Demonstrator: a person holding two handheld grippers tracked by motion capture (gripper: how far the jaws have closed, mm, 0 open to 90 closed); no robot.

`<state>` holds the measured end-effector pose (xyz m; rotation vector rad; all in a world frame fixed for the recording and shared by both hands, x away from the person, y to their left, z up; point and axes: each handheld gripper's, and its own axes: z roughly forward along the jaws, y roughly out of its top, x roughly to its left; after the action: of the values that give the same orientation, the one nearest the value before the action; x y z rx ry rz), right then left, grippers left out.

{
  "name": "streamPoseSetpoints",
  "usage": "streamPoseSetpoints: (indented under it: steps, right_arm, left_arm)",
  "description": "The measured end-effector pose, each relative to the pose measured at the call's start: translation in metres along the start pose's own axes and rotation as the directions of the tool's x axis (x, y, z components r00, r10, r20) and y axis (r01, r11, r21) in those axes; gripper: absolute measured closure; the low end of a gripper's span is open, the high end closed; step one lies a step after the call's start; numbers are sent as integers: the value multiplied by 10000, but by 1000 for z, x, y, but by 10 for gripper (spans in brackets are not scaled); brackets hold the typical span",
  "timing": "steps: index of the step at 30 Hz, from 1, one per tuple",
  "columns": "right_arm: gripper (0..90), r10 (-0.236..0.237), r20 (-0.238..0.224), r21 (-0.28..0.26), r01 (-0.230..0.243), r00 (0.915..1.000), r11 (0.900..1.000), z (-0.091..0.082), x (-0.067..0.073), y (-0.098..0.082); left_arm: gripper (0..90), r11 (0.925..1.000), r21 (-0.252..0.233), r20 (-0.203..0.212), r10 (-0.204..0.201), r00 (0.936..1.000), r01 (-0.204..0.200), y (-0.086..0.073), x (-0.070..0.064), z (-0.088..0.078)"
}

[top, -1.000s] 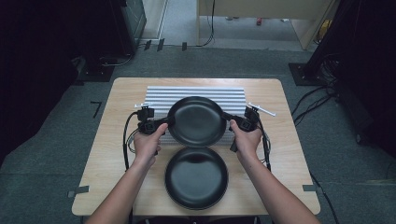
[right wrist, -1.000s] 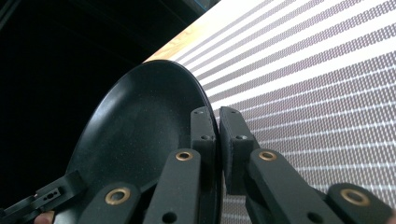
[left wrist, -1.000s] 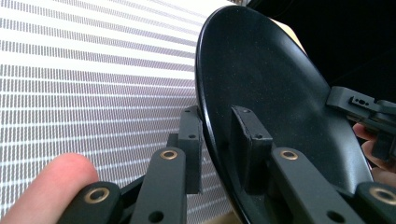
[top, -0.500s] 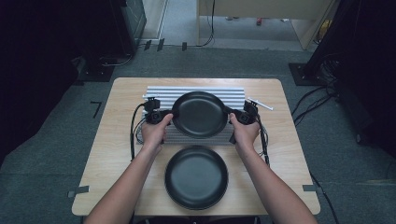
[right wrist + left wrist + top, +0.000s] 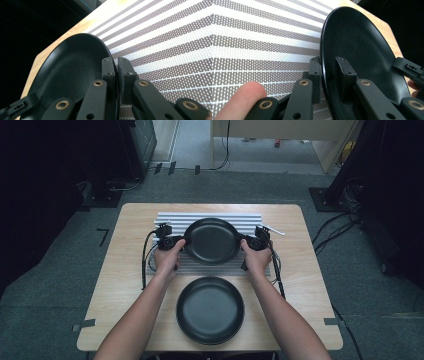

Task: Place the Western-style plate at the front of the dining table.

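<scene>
Plate [image 5: 212, 240], black and shallow, sits over the striped mat [image 5: 210, 268] at the 12 o'clock end of the tabletop [image 5: 125, 270], carried between both claws. Its rim is gripped at 9 o'clock by the left claw [image 5: 179, 241] and at 3 o'clock by the right claw [image 5: 246, 243]. Gripping at opposite edges likely keeps the dish level and stops it swinging, since a single pinch on a thin rim would let it tip. From above I cannot tell whether it already rests on the mat or hangs just above it.

In the left gripper view, the left claw [image 5: 331, 71] is narrowed onto the rim [image 5: 322, 62], one jaw under the outside, the other inside the bowl of the plate, so it is clamped on the plate. In the right gripper view, the right claw [image 5: 116, 68] does the same on the opposite edge, pads pressed either side of the rim [image 5: 115, 75].

A second plate [image 5: 210, 310] of the same kind lies flat on bare wood at 6 o'clock, near the person, well clear of both claws. A pale thin stick [image 5: 274, 230] lies by the mat's corner at about 2 o'clock. My judgement is that the held plate is being set down on the mat.
</scene>
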<state>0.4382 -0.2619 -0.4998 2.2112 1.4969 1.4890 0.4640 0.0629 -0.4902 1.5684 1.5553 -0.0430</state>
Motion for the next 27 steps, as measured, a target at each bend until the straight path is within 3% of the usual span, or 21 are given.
streamPoseSetpoints:
  steps: [8, 27]
  right_arm:
    - [854, -70, 189, 49, 69, 9998, 10000, 13, -5, -2]
    - [851, 12, 292, 37, -13, 9996, 10000, 25, -7, -4]
  left_arm:
    - [767, 9993, 127, -118, -346, 9993, 347, -1, 10, 13]
    - [761, 9994, 268, -495, -224, 9985, 237, 4, 14, 20]
